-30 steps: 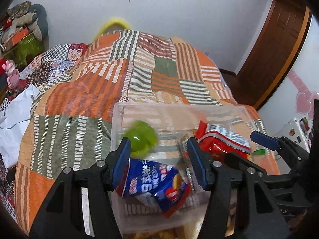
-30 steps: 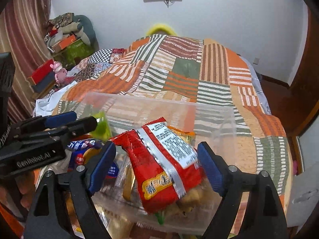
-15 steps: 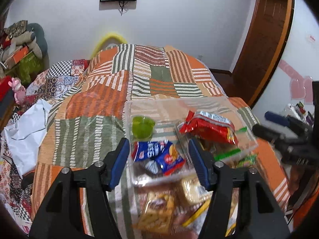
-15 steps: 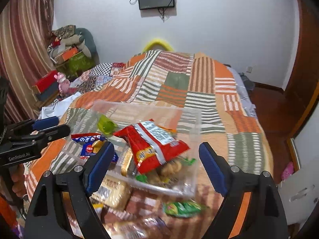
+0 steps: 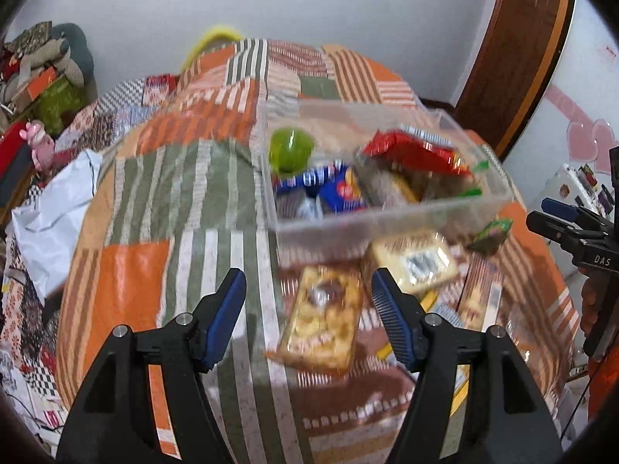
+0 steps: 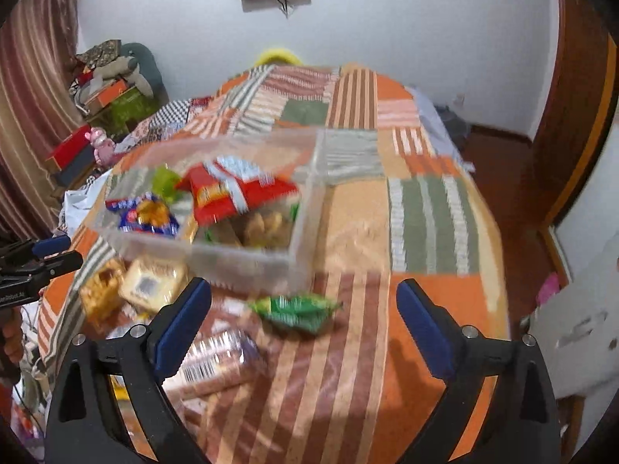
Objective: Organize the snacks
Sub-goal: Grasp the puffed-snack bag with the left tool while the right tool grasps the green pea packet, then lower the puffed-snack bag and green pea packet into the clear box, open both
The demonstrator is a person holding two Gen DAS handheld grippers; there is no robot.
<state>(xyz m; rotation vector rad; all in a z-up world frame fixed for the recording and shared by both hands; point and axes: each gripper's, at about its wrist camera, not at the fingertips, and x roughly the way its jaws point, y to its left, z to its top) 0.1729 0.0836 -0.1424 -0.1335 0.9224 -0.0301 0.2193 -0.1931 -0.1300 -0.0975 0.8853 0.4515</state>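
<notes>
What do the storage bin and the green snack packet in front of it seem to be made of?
Storage bin: looks like clear rigid plastic, since the snacks inside show through its walls.
Green snack packet: probably thin glossy plastic film or foil, judging by its crinkled shape and pinched ends; motion blur leaves the exact finish open.

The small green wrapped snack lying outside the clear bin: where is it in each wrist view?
Left wrist: green wrapped snack at right, just past the clear bin's near right corner, on the quilt.
Right wrist: at centre, just in front of the bin.
Shared landmark: red packet inside the bin.
</notes>
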